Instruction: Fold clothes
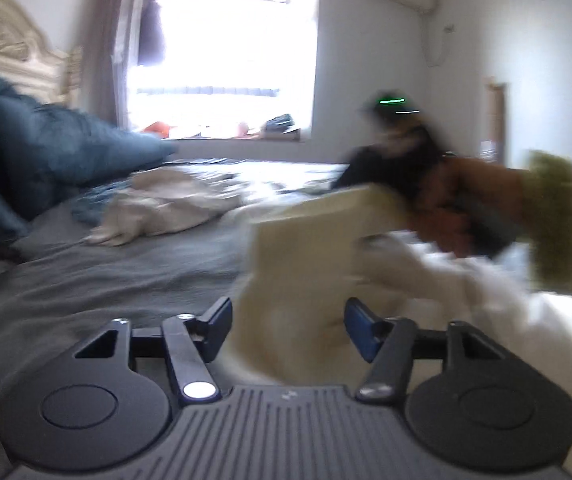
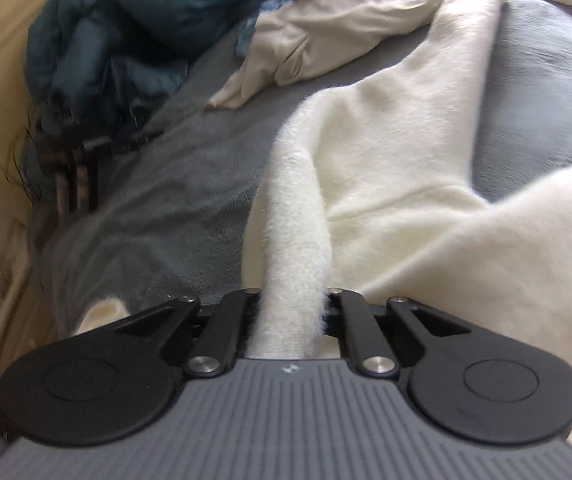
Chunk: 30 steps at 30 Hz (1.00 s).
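A fluffy white garment (image 2: 397,184) lies spread over the grey bed sheet (image 2: 190,200). My right gripper (image 2: 290,312) is shut on a bunched strip of it, which runs up out of the jaws; the fingertips are hidden by the cloth. In the left wrist view the picture is blurred. My left gripper (image 1: 287,330) is open, its blue pads (image 1: 218,330) wide apart with a cream fold of the garment (image 1: 305,264) lying between them. A hand (image 1: 465,216) in a cream sleeve with a green cuff holds the other gripper just beyond that fold.
A crumpled beige garment (image 2: 337,28) lies farther up the bed. A blue duvet (image 1: 46,152) is heaped at the left by the carved cream headboard (image 1: 2,44). A bright window (image 1: 226,52) is behind the bed.
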Available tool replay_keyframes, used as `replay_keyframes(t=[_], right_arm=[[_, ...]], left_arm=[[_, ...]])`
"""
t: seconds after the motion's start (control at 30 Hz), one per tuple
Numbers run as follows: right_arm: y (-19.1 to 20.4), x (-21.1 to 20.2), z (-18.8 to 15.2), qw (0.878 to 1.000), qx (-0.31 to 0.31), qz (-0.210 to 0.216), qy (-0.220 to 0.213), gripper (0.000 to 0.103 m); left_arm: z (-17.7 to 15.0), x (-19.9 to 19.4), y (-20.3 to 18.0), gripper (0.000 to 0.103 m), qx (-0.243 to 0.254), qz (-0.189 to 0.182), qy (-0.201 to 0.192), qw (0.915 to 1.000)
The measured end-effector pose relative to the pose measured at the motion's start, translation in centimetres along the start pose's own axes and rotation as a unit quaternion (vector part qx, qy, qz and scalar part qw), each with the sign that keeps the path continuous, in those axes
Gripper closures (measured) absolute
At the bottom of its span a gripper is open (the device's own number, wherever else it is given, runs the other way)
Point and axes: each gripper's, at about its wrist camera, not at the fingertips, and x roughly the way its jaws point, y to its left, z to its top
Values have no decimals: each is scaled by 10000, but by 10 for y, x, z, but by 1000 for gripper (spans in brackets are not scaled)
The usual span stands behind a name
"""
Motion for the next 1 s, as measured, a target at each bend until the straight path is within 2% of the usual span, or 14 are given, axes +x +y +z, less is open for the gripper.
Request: replay_keyframes(t=[0.07,0.13,0.23,0.3,0.33,0.4,0.43,0.5,0.6,0.7,0.83,1.0], right_arm=[[-7,-5,-3,9998,128,75,-131,97],[-14,-9,-7,9992,265,177,-236,97],[-21,-14,-13,9979,441,306,-371,97],[-26,-14,-15,9969,549,369,-433,97],[-28,-15,-16,9963,605,401,-464,97],[-33,-15,-19,9947,735,457,-561,98],[-35,-15,-21,9937,803,484,-617,98],[-40,-17,-25,9901,970,616,-805,98],[-51,-31,-35,9790,1322,940,-1237,98],[-63,-54,-50,9616,1683,1295,-1737,98],[-78,-96,-73,9329,2037,1694,-2439,98],[-81,-171,-94,9028,1972,1812,-3364,98]], left_arm=[[2,11,17,29,-346,-197,203,9990],[3,26,32,26,-824,-613,427,9938],[1,58,53,26,-1537,-1266,745,9771],[0,75,61,27,-1844,-1540,877,9667],[-1,81,60,29,-1912,-1587,935,9641],[-2,91,58,49,-2029,-1627,1056,9598],[-1,92,54,51,-1999,-1570,1043,9615],[5,90,44,66,-1836,-1376,984,9683],[19,78,25,75,-1545,-1024,961,9780],[38,68,13,77,-1452,-891,863,9816],[69,53,-11,79,-1249,-951,459,9865],[113,39,-54,80,-745,-1136,-121,9907]])
